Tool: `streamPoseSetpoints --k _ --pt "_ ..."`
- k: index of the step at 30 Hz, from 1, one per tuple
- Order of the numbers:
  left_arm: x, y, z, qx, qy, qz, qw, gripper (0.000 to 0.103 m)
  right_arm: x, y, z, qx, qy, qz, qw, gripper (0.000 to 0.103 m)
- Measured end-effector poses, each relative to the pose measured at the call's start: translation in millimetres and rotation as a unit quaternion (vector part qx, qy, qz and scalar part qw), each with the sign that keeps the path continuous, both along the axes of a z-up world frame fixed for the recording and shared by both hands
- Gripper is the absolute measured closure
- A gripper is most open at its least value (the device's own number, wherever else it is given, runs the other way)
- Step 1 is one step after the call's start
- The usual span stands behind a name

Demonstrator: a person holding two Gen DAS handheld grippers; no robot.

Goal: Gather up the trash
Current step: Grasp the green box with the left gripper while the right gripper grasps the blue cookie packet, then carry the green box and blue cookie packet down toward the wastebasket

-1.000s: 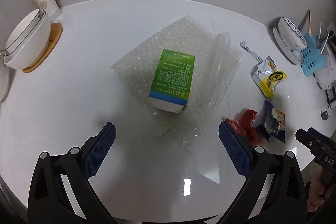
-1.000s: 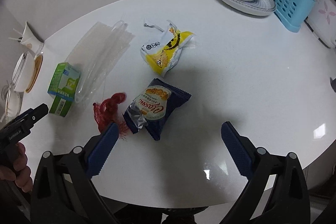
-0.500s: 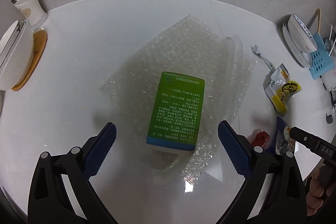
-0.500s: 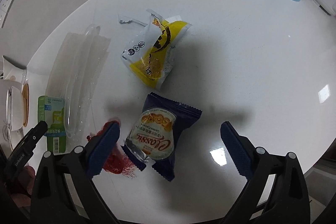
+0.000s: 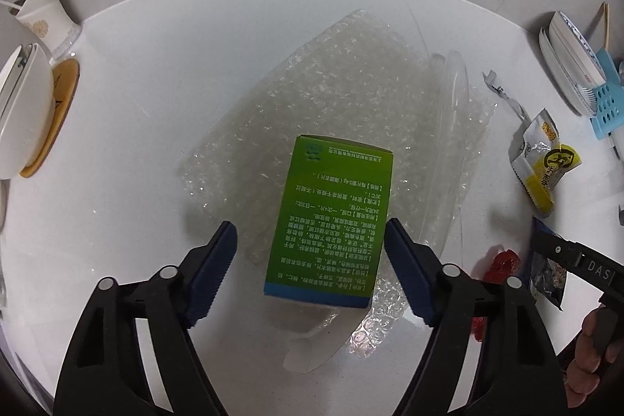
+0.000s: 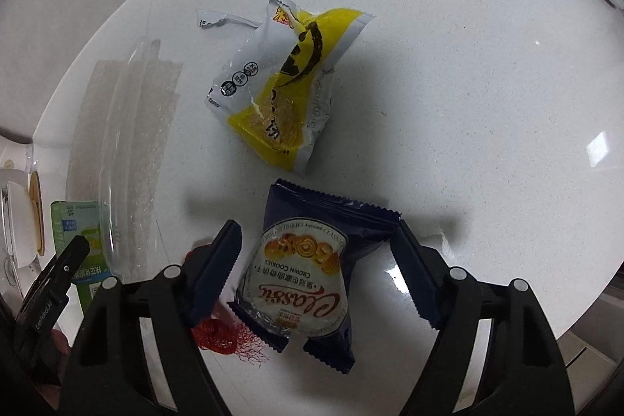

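The left gripper (image 5: 310,248), jaws open, has dropped to straddle the green box (image 5: 331,223) lying on the bubble wrap (image 5: 351,96), while the right gripper (image 6: 318,252), also open, has closed in around the cookie packet (image 6: 308,271), so both grabs look imminent.

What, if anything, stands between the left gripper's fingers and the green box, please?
Nothing visible does. The left gripper is open with the green box between its fingers; only the bubble wrap lies beneath the box.

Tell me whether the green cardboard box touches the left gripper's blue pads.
Cannot tell: in the left wrist view, the right pad meets the green cardboard box edge; the other stands clear.
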State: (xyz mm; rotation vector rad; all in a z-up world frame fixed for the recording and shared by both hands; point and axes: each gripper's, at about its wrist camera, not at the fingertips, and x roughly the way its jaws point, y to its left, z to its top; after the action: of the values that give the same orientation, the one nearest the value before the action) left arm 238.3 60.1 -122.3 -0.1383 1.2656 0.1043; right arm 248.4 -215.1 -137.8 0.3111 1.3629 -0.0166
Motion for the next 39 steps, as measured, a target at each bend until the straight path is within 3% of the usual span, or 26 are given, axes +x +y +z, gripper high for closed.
streamPoseSetpoints --k 6,16,25,29,39 --pt "1 -3 -2 0.003 0.008 -0.004 1.0000 0.054 3 8 3 -0.031 0.002 0.002 1.000 0.045" --pt "0 -10 6 0.019 -0.006 -0.005 0.9998 0.057 -7 7 7 -0.031 0.000 0.012 0.999 0.071" --pt "-8 -12 14 0.023 -0.007 0.001 0.9997 0.057 -17 -6 17 -0.023 -0.022 0.030 0.999 0.073" --pt "-14 -16 22 0.024 -0.008 -0.003 0.9997 0.057 -22 -7 27 -0.045 -0.037 0.053 0.997 0.073" --pt "-31 -32 36 0.018 -0.018 0.003 0.9997 0.057 -33 -37 34 -0.055 -0.059 0.050 0.995 0.073"
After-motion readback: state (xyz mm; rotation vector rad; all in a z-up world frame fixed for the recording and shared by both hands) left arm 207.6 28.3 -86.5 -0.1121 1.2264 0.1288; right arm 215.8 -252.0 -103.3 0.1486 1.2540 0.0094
